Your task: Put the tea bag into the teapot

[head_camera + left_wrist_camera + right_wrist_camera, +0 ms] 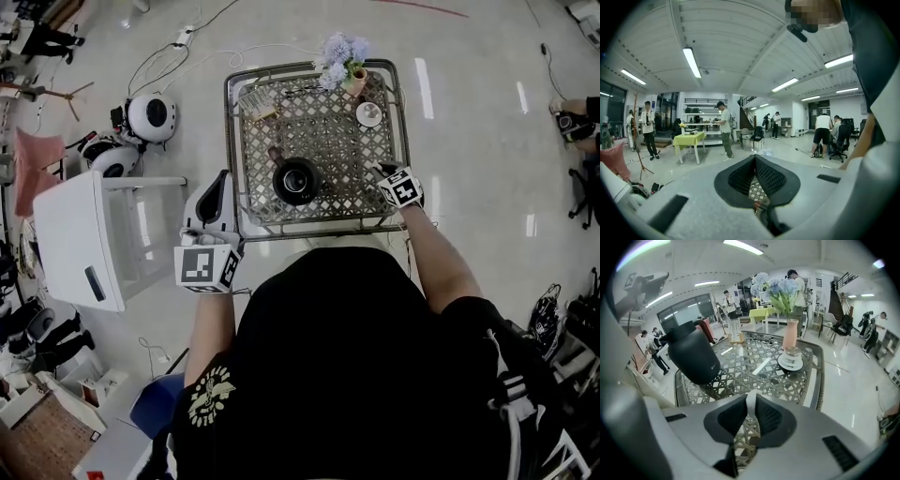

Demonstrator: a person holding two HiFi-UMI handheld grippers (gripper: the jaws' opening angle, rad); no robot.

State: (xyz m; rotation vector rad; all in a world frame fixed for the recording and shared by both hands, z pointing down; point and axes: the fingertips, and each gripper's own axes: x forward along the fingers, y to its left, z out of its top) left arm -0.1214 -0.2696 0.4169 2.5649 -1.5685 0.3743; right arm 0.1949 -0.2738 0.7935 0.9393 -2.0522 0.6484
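Right gripper (751, 398): jaws pinched on the tea bag (750, 411), a thin white strip clamped between the pad tips, above the lattice table (740, 366).
Left gripper (755, 161): pressed together with nothing between, held off the table's near left corner.
Teapot (296, 180): black, upright at mid-table, to the left of the right gripper; its mouth looks open from above.
Step in hand: carrying the bag to the pot, as I judge it.
Doing it well: hold the pinch firm, bring the bag over the middle of the mouth, and let go only once it hangs inside the rim.
Risk: the limp bag catching on the rim or the handle.
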